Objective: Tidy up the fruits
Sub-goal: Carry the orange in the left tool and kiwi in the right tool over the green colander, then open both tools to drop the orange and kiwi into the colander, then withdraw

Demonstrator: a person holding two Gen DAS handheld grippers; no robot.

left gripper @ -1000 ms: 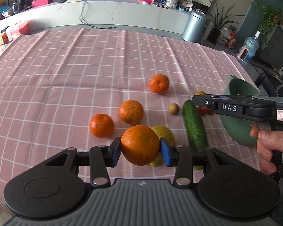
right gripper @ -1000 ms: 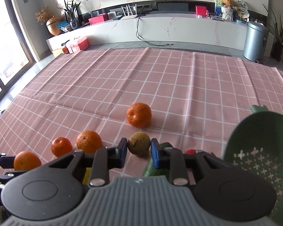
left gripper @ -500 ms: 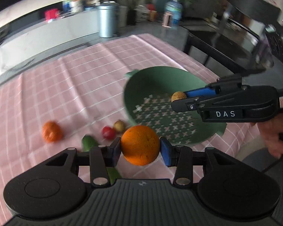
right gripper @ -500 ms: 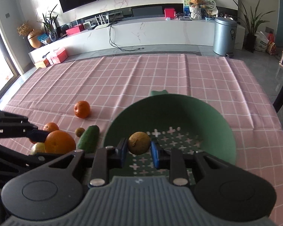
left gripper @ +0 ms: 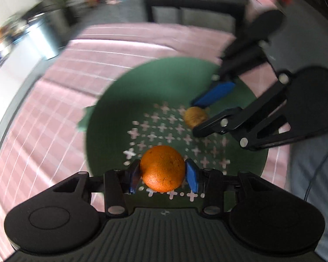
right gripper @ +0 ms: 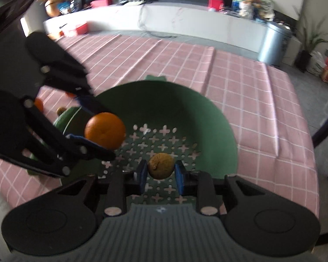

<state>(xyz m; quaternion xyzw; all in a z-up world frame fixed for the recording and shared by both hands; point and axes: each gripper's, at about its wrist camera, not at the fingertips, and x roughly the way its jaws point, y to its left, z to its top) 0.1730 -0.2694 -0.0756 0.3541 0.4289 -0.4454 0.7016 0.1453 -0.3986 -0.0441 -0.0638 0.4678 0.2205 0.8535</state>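
Note:
My left gripper (left gripper: 163, 175) is shut on an orange (left gripper: 163, 171) and holds it over the green colander bowl (left gripper: 124, 100). My right gripper (right gripper: 160, 173) holds a small brown fruit (right gripper: 160, 166) between its blue pads over the same bowl (right gripper: 207, 118). A slight gap shows at the right pad. The orange (right gripper: 105, 130) and the left gripper (right gripper: 94, 137) show at the left of the right wrist view. The brown fruit (left gripper: 195, 116) and the right gripper (left gripper: 199, 113) show in the left wrist view, above the bowl's perforated floor.
The bowl stands on a pink checked tablecloth (right gripper: 240, 72). A green cucumber (right gripper: 65, 118), a small brown fruit (right gripper: 60, 110) and an orange (right gripper: 39, 104) lie left of the bowl. A dark chair (left gripper: 185, 6) stands past the table edge.
Both grippers moved with their fruit from beside the loose fruits to over the green bowl and lower into it. The left wrist view swung right.

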